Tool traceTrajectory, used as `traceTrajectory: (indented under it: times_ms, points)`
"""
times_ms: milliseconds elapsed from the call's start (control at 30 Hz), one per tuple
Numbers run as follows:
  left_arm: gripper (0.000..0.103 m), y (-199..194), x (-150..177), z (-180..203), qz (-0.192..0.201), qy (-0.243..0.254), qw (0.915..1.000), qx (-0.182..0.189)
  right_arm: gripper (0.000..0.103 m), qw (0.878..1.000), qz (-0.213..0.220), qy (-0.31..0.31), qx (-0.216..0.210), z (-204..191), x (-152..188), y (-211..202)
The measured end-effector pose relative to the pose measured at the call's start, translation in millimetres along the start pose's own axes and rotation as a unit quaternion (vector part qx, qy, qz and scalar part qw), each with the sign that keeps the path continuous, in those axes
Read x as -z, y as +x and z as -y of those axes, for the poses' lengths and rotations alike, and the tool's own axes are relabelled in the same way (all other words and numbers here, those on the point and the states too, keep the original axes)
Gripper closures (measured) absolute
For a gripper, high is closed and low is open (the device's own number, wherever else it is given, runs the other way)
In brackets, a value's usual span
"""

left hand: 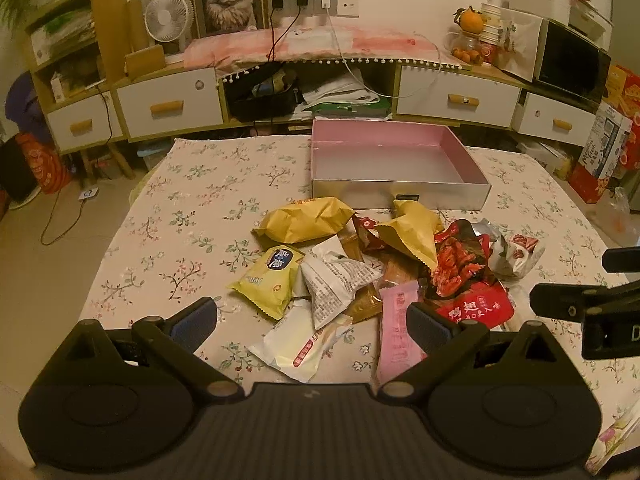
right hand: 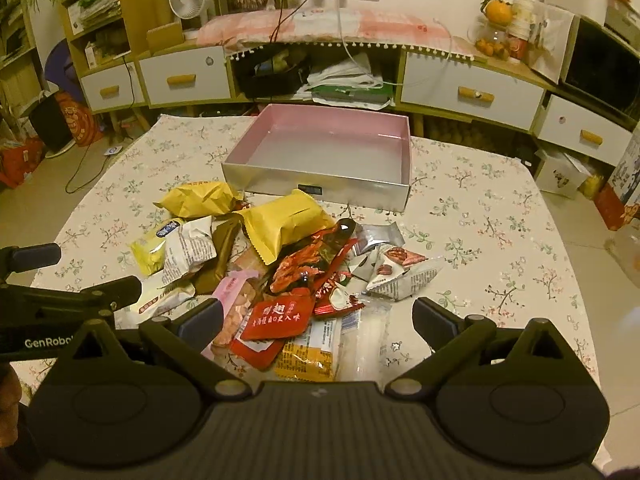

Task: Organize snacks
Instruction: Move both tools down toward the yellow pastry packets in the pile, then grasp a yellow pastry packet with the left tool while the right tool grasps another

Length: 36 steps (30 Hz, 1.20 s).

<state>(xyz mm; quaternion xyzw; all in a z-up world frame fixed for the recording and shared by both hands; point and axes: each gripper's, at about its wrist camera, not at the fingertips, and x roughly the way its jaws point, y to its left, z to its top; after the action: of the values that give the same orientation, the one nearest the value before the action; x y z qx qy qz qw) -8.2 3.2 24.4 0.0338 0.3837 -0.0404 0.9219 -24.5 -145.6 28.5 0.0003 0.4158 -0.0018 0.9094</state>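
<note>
A heap of snack packets lies on the floral tablecloth (left hand: 168,208): two big yellow bags (left hand: 304,220) (right hand: 286,220), a small yellow-green packet (left hand: 268,280), white packets (left hand: 336,280), a pink packet (left hand: 396,332) and red packets (right hand: 280,316). Behind the heap stands an empty box with a pink inside (left hand: 400,192) (right hand: 320,190). My left gripper (left hand: 312,320) hovers open above the near left of the heap. Over the near right of the heap my right gripper (right hand: 320,320) is open too. Neither holds anything.
A low cabinet with white drawers (left hand: 170,106) runs behind the table, with an open shelf of papers (left hand: 340,96). Fans (left hand: 166,16), a cat picture (left hand: 228,0) and fruit (left hand: 470,20) sit on top. Boxes and bags stand on the floor at both sides.
</note>
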Motion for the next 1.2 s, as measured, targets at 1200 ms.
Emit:
traceTrajectory:
  times_ms: [1200]
  points:
    - [0.014,98.9,-101.5,-27.4,-0.055,-0.013,0.9975,0.042,0.012,0.974,-0.052,0.193,-0.110,50.9,-70.6,67.5]
